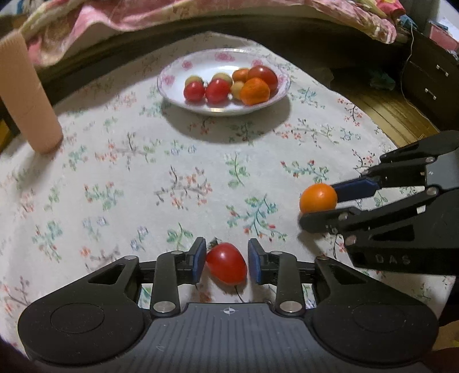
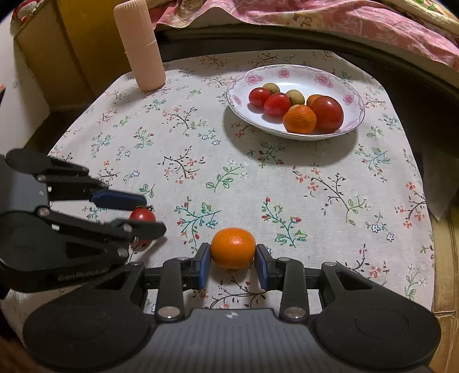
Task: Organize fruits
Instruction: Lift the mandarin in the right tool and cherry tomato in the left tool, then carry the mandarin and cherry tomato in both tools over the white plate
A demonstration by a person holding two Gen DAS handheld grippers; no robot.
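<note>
A red tomato (image 1: 226, 263) lies on the floral tablecloth between the blue pads of my left gripper (image 1: 227, 259). The left pad touches it and a thin gap shows at the right pad, so the gripper is open. My right gripper (image 2: 232, 258) is shut on a small orange (image 2: 233, 247), which sits low on the cloth with both pads against its sides. The left wrist view shows that orange (image 1: 318, 198) at the right gripper's fingertips. A flowered white plate (image 1: 172, 94) (image 2: 355, 114) at the far side holds several tomatoes, pale round fruits and a tangerine.
A tall pink ribbed cylinder (image 1: 27, 97) (image 2: 142, 46) stands at the table's far left corner. Behind the table lies a bed edge with pink floral bedding (image 2: 315, 17). Dark drawers (image 1: 430, 83) stand far right. The table's right edge (image 2: 430, 229) drops to a woven mat.
</note>
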